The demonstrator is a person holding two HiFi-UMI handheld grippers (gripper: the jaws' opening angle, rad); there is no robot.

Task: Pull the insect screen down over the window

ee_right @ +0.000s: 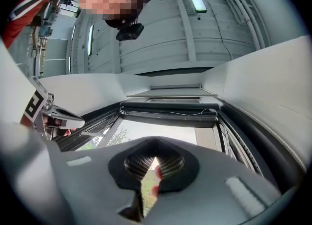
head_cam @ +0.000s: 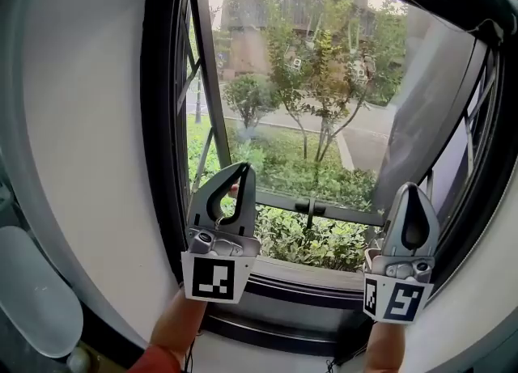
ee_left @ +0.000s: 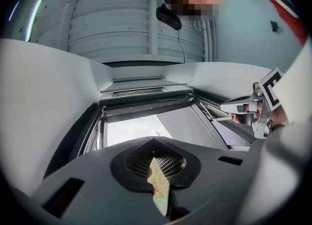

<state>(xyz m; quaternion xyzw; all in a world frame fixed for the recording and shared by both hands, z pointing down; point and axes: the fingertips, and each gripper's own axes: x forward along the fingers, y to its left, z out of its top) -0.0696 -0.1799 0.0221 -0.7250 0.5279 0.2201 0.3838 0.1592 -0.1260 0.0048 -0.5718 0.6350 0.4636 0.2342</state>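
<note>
The window point(head_cam: 307, 120) has a dark frame and looks out on trees and grass. The insect screen sits rolled up in a dark bar with a thin cord across the window's top point(ee_right: 168, 112) point(ee_left: 146, 106). My left gripper point(head_cam: 241, 169) is raised in front of the lower left pane, shut, with nothing in it. My right gripper point(head_cam: 410, 189) is raised at the lower right, also shut and empty. Both point upward at the top bar from below and touch nothing. The left gripper view point(ee_left: 155, 139) and the right gripper view point(ee_right: 156, 141) both show closed jaws.
A grey translucent panel point(head_cam: 425, 112) slants across the window's right side. A dark handle point(head_cam: 310, 206) stands on the lower rail above the sill point(head_cam: 299, 281). White wall reveals flank the frame point(head_cam: 89, 161). A white rounded object point(head_cam: 32, 303) lies at bottom left.
</note>
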